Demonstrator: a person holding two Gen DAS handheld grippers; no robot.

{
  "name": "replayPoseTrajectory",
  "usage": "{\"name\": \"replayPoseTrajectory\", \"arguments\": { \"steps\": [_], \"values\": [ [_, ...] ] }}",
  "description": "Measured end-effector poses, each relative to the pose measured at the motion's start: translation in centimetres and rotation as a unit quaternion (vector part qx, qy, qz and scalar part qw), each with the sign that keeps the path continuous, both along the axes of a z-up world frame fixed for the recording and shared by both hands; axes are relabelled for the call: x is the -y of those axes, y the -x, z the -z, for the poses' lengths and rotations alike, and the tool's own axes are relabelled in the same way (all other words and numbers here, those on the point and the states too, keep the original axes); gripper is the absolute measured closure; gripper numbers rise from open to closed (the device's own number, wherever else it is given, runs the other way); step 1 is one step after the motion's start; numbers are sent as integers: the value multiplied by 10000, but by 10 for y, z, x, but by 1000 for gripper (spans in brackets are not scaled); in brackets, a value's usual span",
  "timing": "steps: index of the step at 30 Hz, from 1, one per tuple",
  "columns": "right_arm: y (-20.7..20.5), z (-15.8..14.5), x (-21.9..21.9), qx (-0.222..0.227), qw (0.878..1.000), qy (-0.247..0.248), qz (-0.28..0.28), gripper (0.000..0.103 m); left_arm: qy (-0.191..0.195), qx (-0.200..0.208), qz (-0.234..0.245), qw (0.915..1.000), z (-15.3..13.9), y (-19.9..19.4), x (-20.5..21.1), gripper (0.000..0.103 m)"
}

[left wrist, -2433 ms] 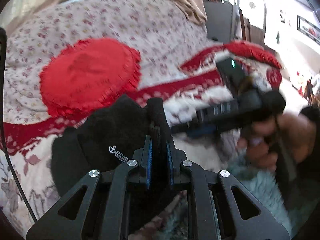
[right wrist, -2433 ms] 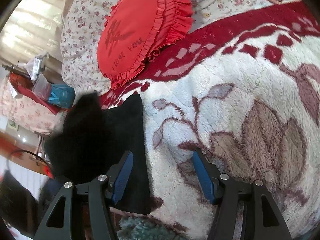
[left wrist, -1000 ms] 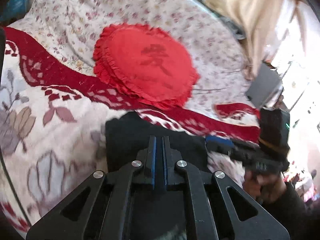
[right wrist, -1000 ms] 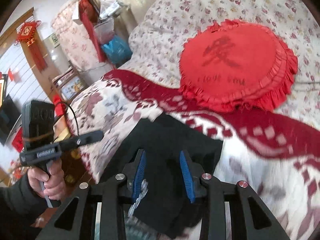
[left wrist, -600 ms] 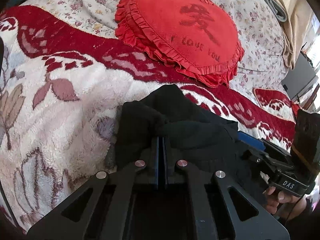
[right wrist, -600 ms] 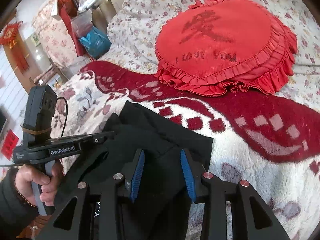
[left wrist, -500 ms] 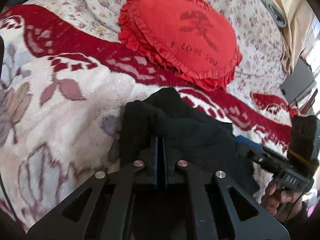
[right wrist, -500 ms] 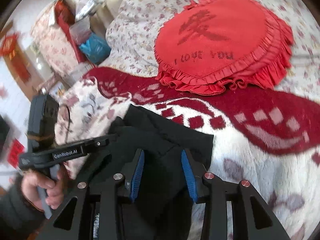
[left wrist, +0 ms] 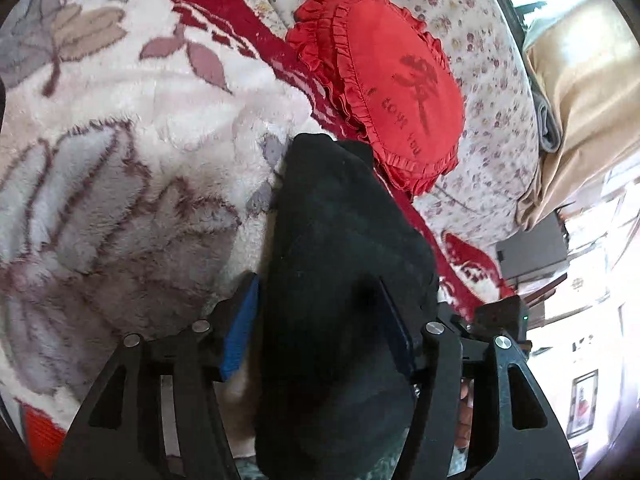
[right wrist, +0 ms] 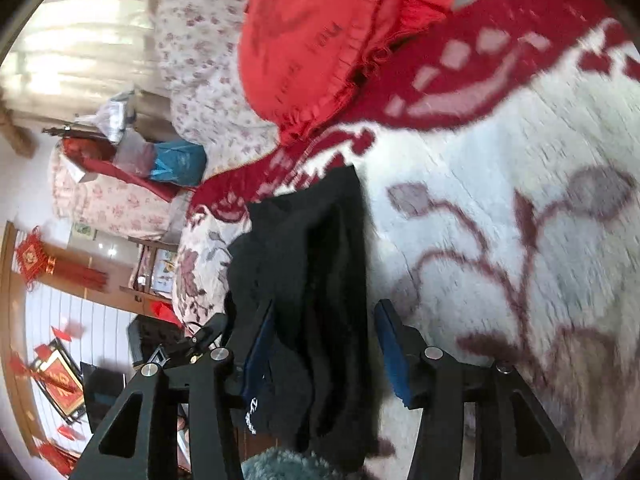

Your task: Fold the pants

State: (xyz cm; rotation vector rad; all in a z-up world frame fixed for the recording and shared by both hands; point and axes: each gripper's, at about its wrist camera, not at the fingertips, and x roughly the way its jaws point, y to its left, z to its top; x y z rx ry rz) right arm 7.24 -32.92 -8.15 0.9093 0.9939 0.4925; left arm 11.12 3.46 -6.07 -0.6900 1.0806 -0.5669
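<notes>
- The black pants (left wrist: 344, 264) lie in a narrow folded bundle on a fleecy blanket (left wrist: 132, 168) with leaf and red-band patterns, covering a bed.
- Their far end almost touches a red frilled pillow (left wrist: 384, 92); in the left view it overlaps the frill, though real contact cannot be confirmed.
- The left gripper (left wrist: 316, 320) is spread wide, its blue pads on either side of the bundle, gripping nothing.
- The right gripper (right wrist: 320, 344) is likewise spread, straddling the near end of the pants (right wrist: 316, 280) without pinching them.
- The right view is motion-blurred, so fine fabric layers are hard to make out there.
- Risk: the near end seems to sit at the bed's edge, and thick layers could slide off if nudged.
- Risk: the bundle looks lumpy rather than flat, so released layers may spring apart or splay sideways.
- Risk: a pad dragging across the cloth on withdrawal could catch an edge and pull the fold open.
- Risk: the plush blanket may snag the fabric and skew the fold if the pants are pushed along it.
- Risk: pushing the bundle farther forward would crowd it against the pillow.
</notes>
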Motion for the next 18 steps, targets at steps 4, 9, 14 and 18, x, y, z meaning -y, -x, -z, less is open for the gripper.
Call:
{"name": "replayPoseTrajectory", "arguments": {
  "steps": [4, 9, 14, 18],
  "values": [
    [-10, 0, -8, 254, 9994, -79, -238, 54, -2, 76, 77, 9999, -2, -1, 6, 44],
    [-12, -3, -17, 581, 9967, 73, -557, 70, -208, 120, 117, 9996, -4, 1, 10, 65],
    [-4, -23, -13, 835, 9949, 363, -441, 83, -779, 603, 390, 9944, -27, 1, 33, 76],
    [-5, -40, 13, 988, 9940, 468, -58, 83, -801, 814, 593, 9917, -45, -15, 66, 76]
  ]
}}
